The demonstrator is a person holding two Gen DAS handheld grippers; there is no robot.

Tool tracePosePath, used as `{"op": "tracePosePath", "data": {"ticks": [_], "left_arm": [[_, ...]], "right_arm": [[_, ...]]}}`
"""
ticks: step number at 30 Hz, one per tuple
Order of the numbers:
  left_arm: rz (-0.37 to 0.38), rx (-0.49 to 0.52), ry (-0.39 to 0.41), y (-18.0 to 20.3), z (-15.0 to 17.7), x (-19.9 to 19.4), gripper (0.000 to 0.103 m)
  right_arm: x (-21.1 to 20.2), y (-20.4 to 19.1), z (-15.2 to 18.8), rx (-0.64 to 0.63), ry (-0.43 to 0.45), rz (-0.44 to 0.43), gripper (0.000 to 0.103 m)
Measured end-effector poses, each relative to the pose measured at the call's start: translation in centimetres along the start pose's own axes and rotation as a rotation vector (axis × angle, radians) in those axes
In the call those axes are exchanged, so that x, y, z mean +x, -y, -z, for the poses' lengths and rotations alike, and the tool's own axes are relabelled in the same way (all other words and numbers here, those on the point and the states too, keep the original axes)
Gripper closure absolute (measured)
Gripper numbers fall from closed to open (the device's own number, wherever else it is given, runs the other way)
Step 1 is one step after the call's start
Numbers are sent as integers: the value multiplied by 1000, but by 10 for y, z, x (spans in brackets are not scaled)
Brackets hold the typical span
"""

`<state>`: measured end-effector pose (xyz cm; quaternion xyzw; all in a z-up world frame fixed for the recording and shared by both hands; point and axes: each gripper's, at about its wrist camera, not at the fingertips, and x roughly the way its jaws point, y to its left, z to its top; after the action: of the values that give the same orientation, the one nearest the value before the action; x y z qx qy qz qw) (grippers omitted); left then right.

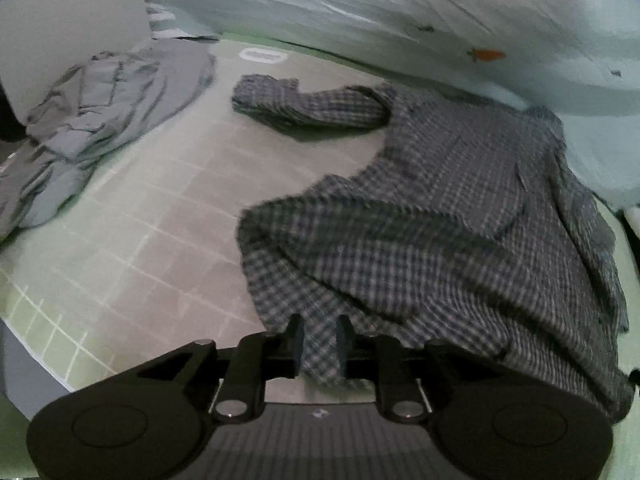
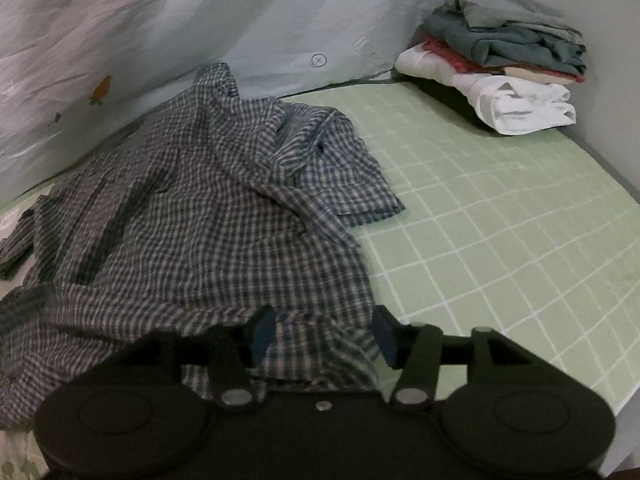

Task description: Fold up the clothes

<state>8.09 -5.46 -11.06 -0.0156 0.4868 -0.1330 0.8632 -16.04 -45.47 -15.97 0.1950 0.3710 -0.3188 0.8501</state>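
The checked shirt (image 1: pixel 440 216) is lying rumpled and unfolded across the green gridded tabletop (image 2: pixel 500 232), so its folding is only beginning. A folded stack (image 2: pixel 500 68) is waiting far right; a grey garment (image 1: pixel 100 120) is lying far left, unfolded. The left tool (image 1: pixel 320 344) is pinching the shirt's near hem; the right tool (image 2: pixel 320 332) is standing wide around it.

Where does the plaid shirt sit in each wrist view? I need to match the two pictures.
Left wrist: plaid shirt fills the right half, hem pinched in the left tool.
Right wrist: the shirt fills the left half, hem between the right tool's fingers.
Shared landmark: orange carrot print on the backdrop sheet.
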Motion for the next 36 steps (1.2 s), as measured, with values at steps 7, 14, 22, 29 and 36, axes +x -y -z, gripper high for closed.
{"op": "tracePosePath", "data": {"ticks": [7,14,22,29,36], "left_arm": [[-26,-20,-31,-13,-11,20,73],[6,99,-88,2,-25,49,73],[125,317,-149,41,-29,73,81],[173,381,-189,61,-19,93,79],[238,400,-244,75,-6,97,71]], "right_arm": [[8,-22,4,-36,-26,-21,46],[12,-65,15,-111,-41,-46,65],[11,-98,37,-169,-97,-95,75],[34,-103,33,-90,-96,-115,59],[62,-115,26,-119,-138,-147,36]]}}
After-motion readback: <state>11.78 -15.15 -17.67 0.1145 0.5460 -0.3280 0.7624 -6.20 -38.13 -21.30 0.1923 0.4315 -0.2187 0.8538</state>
